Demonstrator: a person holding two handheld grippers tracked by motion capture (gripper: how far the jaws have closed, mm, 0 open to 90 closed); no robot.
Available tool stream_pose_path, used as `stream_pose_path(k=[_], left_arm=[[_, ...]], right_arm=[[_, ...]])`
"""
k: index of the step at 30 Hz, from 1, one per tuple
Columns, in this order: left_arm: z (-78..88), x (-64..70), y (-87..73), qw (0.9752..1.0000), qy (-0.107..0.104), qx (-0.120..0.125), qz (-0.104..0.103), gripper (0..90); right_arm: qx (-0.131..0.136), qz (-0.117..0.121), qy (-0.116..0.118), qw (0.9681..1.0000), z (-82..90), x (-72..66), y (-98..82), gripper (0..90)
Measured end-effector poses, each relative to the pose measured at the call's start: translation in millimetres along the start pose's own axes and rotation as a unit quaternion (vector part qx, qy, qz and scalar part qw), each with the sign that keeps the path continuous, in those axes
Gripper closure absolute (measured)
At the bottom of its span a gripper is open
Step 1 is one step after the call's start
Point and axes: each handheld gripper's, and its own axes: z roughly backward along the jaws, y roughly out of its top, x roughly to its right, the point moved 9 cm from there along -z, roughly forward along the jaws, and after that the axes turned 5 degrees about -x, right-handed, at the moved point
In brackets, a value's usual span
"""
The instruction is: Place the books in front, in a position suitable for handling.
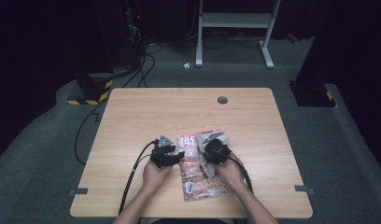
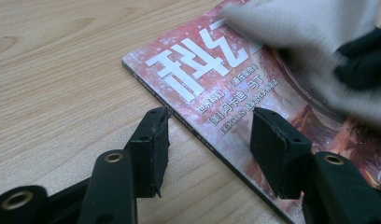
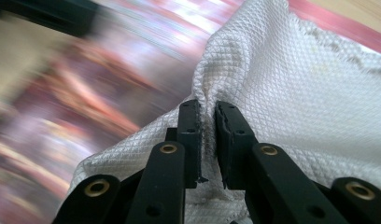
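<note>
The cloth lies on the magazine, apparently over its far right part, on the table.

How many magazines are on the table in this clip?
1. The magazine lies on the table near the front edge, between the hands. A cloth held in the right tool covers part of it, so anything under the cloth would be hidden.
</note>
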Motion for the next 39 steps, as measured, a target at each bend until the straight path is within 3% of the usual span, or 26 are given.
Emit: stream_pose_path(k=[1, 4, 6, 9, 11, 14, 18, 21, 24, 27, 29, 34, 38, 39], left_arm=[[0.0, 0.0, 0.0, 1.0000, 0.000, 0.000, 0.000, 46.8], [-0.1, -0.1, 0.1, 1.0000, 0.001, 0.000, -0.001, 46.5], [0.0, -0.2, 0.0, 1.0000, 0.002, 0.000, -0.001, 46.4], [-0.1, -0.3, 0.1, 1.0000, 0.003, 0.000, -0.001, 46.2], [-0.2, -0.3, 0.1, 1.0000, 0.003, 0.000, -0.001, 46.1], [-0.1, -0.3, 0.1, 1.0000, 0.003, 0.000, -0.001, 46.0], [-0.1, -0.3, 0.1, 1.0000, 0.002, -0.001, 0.000, 46.1], [-0.1, -0.3, 0.1, 1.0000, 0.002, 0.000, 0.001, 45.9], [-0.1, -0.3, 0.1, 1.0000, 0.003, 0.000, 0.000, 45.9], [-0.1, -0.4, 0.0, 1.0000, 0.003, -0.001, 0.000, 45.8], [-0.1, -0.3, 0.0, 1.0000, 0.003, -0.001, 0.000, 45.8], [-0.2, -0.4, 0.1, 1.0000, 0.004, 0.000, -0.001, 45.7], [-0.2, -0.3, 0.1, 1.0000, 0.005, 0.000, -0.001, 45.5], [-0.3, -0.3, 0.2, 1.0000, 0.005, 0.000, -0.001, 45.5]], right_arm=[[0.002, -0.017, -0.007, 0.9998, 4.6, 16.0, -8.8, 80.0], [-0.001, -0.055, -0.014, 0.9984, 15.1, 42.1, -26.9, 80.1], [-0.003, -0.054, -0.023, 0.9983, 17.6, 45.1, -31.1, 80.1], [-0.008, -0.038, -0.050, 0.9980, 15.9, 39.2, -28.1, 80.4], [-0.004, -0.035, -0.041, 0.9985, 12.5, 30.1, -22.8, 80.5], [0.003, -0.031, -0.003, 0.9995, 5.0, 7.2, -10.1, 80.6], [0.012, 0.015, 0.035, 0.9992, -6.9, -33.6, 11.6, 80.5], [0.016, 0.035, 0.052, 0.9979, -12.0, -56.5, 21.3, 80.5], [0.019, 0.041, 0.053, 0.9976, -14.1, -63.9, 25.2, 80.5], [0.021, 0.034, 0.071, 0.9966, -13.7, -59.8, 23.3, 80.4], [0.020, 0.035, 0.060, 0.9973, -11.8, -53.0, 20.1, 80.3], [0.014, -0.002, 0.011, 0.9998, 0.5, -6.0, -2.8, 80.2], [0.014, -0.048, -0.010, 0.9987, 13.4, 32.1, -26.5, 80.4], [0.015, -0.050, -0.012, 0.9986, 15.0, 35.8, -29.7, 80.4]])
